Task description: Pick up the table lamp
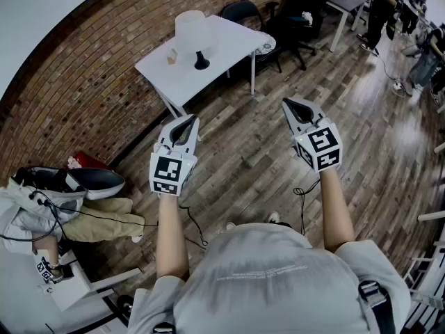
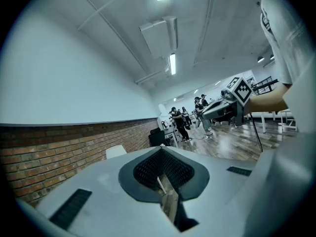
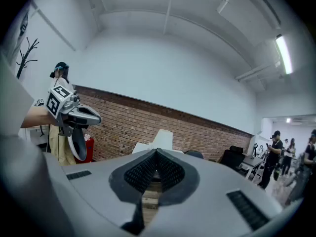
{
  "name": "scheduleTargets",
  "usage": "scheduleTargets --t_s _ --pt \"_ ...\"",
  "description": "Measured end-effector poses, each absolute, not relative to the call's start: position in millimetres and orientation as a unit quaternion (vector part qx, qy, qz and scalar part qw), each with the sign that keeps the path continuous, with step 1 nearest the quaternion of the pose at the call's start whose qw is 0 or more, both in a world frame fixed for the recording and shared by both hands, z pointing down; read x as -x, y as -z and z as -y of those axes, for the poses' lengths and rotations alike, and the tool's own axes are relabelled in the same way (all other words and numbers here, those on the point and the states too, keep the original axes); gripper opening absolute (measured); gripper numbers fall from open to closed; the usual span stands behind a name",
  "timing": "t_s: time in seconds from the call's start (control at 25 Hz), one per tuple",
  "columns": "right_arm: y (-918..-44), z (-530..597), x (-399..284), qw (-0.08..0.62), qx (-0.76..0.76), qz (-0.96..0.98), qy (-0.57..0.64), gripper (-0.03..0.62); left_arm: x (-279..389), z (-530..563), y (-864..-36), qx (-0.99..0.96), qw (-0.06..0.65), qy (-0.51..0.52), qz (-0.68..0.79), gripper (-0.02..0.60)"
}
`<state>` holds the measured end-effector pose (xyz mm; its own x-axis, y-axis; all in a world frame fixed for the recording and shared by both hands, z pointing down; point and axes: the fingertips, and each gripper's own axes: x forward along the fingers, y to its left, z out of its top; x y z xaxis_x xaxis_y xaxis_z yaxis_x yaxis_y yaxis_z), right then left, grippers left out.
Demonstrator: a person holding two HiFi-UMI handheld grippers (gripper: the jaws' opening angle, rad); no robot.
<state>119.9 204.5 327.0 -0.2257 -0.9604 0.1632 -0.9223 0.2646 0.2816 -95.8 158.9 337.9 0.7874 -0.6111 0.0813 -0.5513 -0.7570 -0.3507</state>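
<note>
Brick-walled office, wood floor. Table lamp [image 1: 193, 39] upright on white worktop [image 1: 233, 42], well ahead of me. My left hand-held gripper [image 1: 186, 125] and right hand-held gripper [image 1: 292, 107] closed, empty. Approach step, I judge; next: walk up, spread jaws at stem.

Open wooden floor [image 1: 243, 152] is left before the white table [image 1: 229, 44]. The table's far side is closed by the brick wall [image 1: 90, 82], its right end by dark chairs [image 1: 240, 11]. The table lamp [image 1: 192, 33] is flanked on its left by a small object [image 1: 172, 58].
</note>
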Motion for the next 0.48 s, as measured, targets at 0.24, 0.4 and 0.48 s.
scheduleTargets --t_s 0.24,0.4,0.48 --pt "-326 -193 -120 0.153 -0.603 0.78 0.068 0.001 102 -136 -340 0.926 0.134 0.098 -0.338 0.012" --pt "-324 -192 -123 0.145 -0.6 0.783 0.074 0.001 104 -132 -339 0.921 0.131 0.095 -0.355 0.014" --pt "-326 -192 -125 0.143 -0.591 0.791 0.068 0.001 100 -131 -341 0.92 0.13 0.099 -0.357 0.014"
